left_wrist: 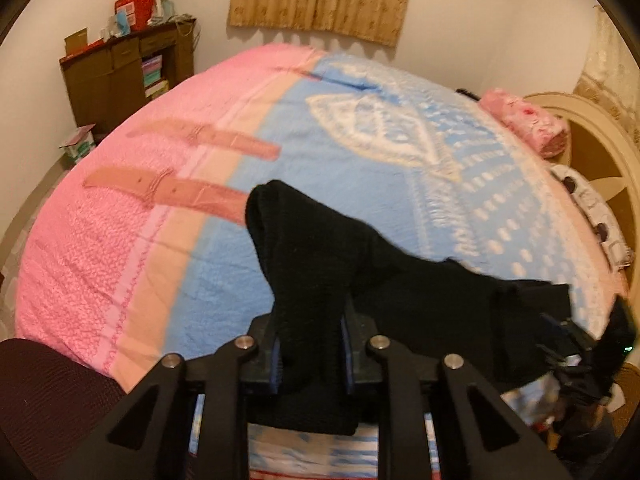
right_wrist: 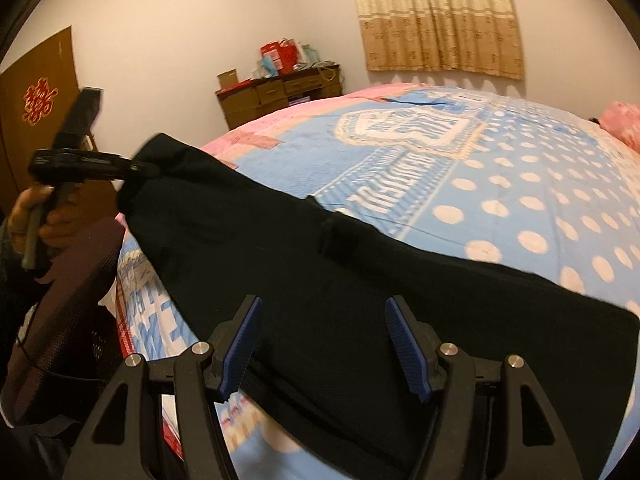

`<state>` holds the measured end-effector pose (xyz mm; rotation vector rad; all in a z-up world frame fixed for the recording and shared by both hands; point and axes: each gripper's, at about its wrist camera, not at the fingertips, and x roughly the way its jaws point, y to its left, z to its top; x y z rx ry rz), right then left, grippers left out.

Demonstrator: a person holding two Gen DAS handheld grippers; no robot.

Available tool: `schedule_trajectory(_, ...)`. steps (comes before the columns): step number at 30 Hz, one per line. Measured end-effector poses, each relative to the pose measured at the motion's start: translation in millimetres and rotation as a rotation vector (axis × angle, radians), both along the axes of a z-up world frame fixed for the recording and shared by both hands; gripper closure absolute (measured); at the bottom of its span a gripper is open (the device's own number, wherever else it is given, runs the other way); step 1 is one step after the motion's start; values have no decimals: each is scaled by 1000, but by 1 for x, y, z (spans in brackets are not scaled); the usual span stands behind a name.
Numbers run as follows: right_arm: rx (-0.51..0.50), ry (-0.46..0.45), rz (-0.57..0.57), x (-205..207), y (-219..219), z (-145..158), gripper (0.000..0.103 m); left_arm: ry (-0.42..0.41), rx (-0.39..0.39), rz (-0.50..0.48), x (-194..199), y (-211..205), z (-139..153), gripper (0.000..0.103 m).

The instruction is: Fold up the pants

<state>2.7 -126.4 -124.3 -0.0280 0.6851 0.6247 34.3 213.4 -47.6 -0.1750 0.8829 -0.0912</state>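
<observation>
Above the bed (left_wrist: 120,240), left gripper (left_wrist: 308,356) tilts downward — clamping pants (left_wrist: 320,264).

Left tool (left_wrist: 308,354) clamped on cloth, right tool (right_wrist: 322,344) spread wide

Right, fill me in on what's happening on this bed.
A person is folding black pants on a bed with a pink and blue blanket, with tongs in each hand. The left tongs are clamped on a bunch of the black fabric and lift it off the blanket. The right tongs stand open over the other end of the pants, pads not pressing on the cloth. No fold is finished yet.
</observation>
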Motion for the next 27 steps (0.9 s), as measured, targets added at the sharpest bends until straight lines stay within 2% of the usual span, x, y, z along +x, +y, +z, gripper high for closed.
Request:
schedule_trajectory(9,48,-13,-135,-10,-57,1,38,-31,-121,-104,-12,-72,57,80)
schedule_trajectory(14,84,-26,-244,-17,-101,0,38,-33,-113,-169,-9,-131,74,80)
schedule_trajectory(18,141,-28,-313,-21,-131,-2,38,-4,-83,-271,0,-193,66,80)
schedule_trajectory(24,189,-37,-376,-32,-162,-6,38,57,-36,-433,9,-289,38,80)
schedule_trajectory(27,199,-28,-405,-36,-176,-12,38,66,-5,-483,11,-326,23,80)
